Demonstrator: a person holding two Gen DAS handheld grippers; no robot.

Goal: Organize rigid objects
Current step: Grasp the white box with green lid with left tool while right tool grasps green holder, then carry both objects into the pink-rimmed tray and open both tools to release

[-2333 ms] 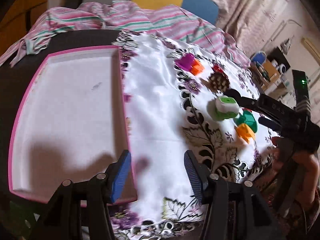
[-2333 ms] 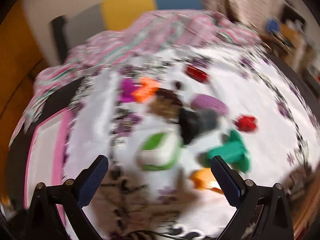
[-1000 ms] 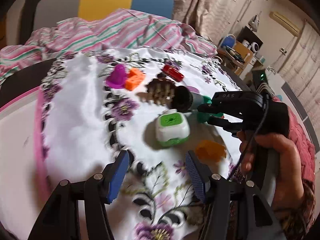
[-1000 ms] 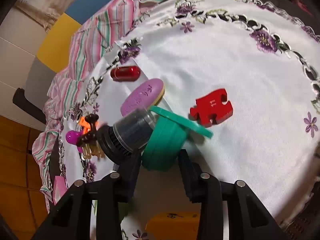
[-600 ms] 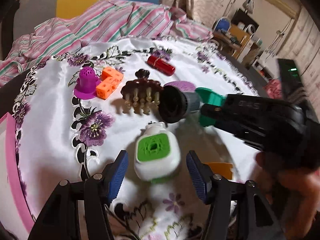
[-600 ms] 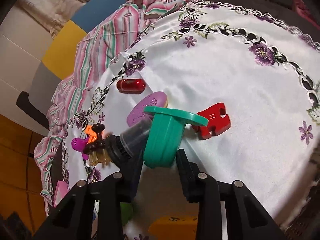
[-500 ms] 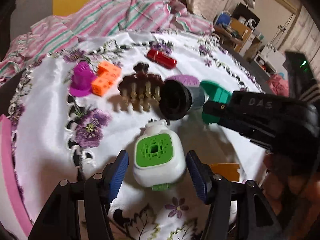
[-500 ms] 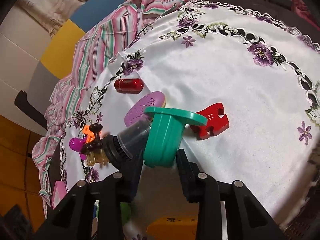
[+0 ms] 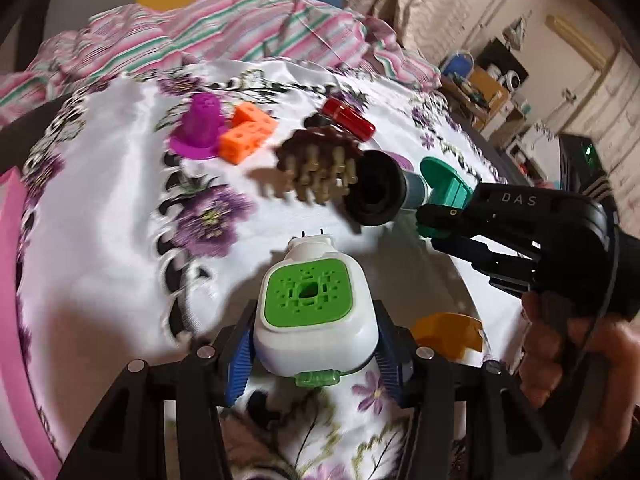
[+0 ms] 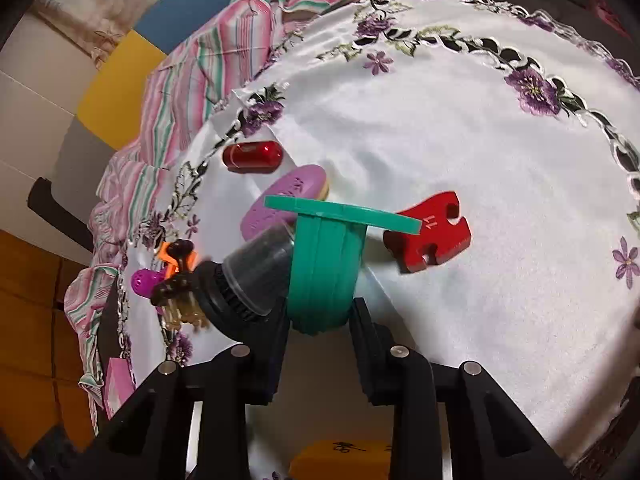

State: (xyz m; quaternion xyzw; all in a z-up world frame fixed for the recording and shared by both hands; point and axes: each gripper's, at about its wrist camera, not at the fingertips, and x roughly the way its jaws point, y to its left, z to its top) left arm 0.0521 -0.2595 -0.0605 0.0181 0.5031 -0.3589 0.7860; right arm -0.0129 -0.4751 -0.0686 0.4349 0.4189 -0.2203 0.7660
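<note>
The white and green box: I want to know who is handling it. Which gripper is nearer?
Left. The left gripper has its fingers on either side of the white and green box; the right gripper is off beside it, clamping a green piece.

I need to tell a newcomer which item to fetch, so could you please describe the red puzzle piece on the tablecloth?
Start from the white tablecloth with its purple flower border. Near the cloth's middle, just right of the green flanged piece gripped in the right gripper, lies the red puzzle piece. Unlike the rounded red capsule, it is flat, notched and numbered 11.
</note>
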